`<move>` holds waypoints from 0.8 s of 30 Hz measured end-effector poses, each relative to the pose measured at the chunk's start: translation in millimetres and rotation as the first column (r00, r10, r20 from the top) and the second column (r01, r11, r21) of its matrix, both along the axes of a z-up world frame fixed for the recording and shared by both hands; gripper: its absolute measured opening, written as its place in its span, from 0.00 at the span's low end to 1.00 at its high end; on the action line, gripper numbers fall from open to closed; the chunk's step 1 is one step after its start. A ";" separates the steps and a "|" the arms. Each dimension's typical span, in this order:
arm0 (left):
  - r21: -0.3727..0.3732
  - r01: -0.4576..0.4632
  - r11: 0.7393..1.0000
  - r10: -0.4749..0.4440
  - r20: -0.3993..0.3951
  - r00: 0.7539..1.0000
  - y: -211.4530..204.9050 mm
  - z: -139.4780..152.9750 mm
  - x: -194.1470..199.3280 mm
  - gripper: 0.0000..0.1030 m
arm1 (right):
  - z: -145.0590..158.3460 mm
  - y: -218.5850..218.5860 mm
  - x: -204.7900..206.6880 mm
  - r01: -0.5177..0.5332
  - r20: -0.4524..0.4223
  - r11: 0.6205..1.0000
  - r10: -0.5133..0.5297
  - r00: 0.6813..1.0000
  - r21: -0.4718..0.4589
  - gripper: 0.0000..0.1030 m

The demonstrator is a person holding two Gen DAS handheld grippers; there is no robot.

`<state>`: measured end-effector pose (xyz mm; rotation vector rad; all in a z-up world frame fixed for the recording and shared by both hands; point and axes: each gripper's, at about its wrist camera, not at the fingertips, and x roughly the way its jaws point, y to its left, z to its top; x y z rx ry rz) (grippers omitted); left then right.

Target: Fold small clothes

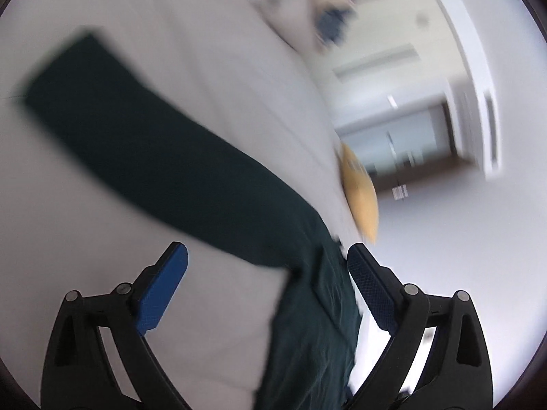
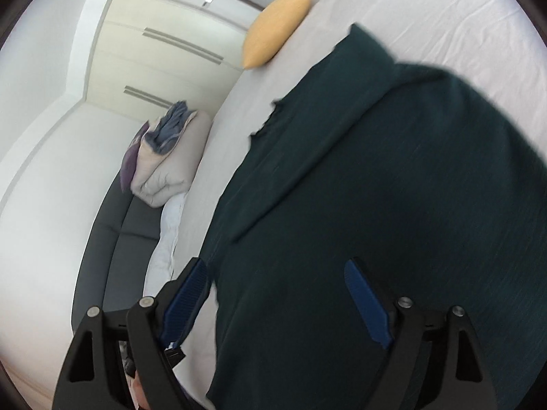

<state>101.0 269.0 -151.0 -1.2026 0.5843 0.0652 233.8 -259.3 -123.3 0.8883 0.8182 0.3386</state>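
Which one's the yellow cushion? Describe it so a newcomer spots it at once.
Start from the bed's white sheet. Follow its far edge beyond the dark green garment. The yellow cushion sits on that edge: small, mustard, the only warm colour, unlike the grey bedding bundle on the sofa.

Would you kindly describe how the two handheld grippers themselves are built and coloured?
Both look alike. The left gripper and the right gripper each have a black, forked frame with triangular cut-outs and round silver pivot pins. Their jaws carry flat blue pads with a fine textured surface. No cables or markings are visible.
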 end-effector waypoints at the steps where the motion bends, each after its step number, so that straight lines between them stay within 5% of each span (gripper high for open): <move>1: -0.029 -0.056 0.998 0.056 -0.013 0.998 9.3 -5.3 -11.2 0.92 | 2.8 8.7 -3.4 -0.004 0.003 1.000 0.004 1.000 0.004 0.84; 5: -0.217 -0.220 0.951 0.220 -0.022 0.975 41.4 -35.2 -40.3 0.91 | 6.1 25.6 -10.1 -0.009 -0.007 0.999 0.009 1.000 0.049 0.84; 11: -0.385 -0.355 0.852 0.388 0.007 0.922 68.4 -63.1 -49.5 0.89 | 10.1 42.1 -19.4 -0.024 -0.011 0.998 0.025 1.000 0.062 0.84; 14: -0.389 -0.390 0.835 0.426 0.008 0.905 89.3 -73.9 -49.6 0.71 | 9.9 44.5 -19.9 -0.025 -0.015 0.997 0.026 1.000 0.067 0.84; 16: -0.387 -0.412 0.825 0.440 -0.018 0.898 95.4 -82.9 -47.0 0.43 | 10.4 46.0 -20.5 -0.028 -0.013 0.997 0.029 1.000 0.073 0.84; 18: -0.399 -0.425 0.813 0.447 -0.041 0.894 98.1 -93.4 -47.3 0.28 | 10.4 51.2 -21.0 -0.031 -0.009 0.997 0.032 0.999 0.074 0.84; 24: -0.424 -0.433 0.796 0.458 -0.047 0.888 102.8 -109.9 -46.8 0.25 | 10.9 65.5 -18.3 -0.051 -0.004 0.997 0.052 0.999 0.050 0.84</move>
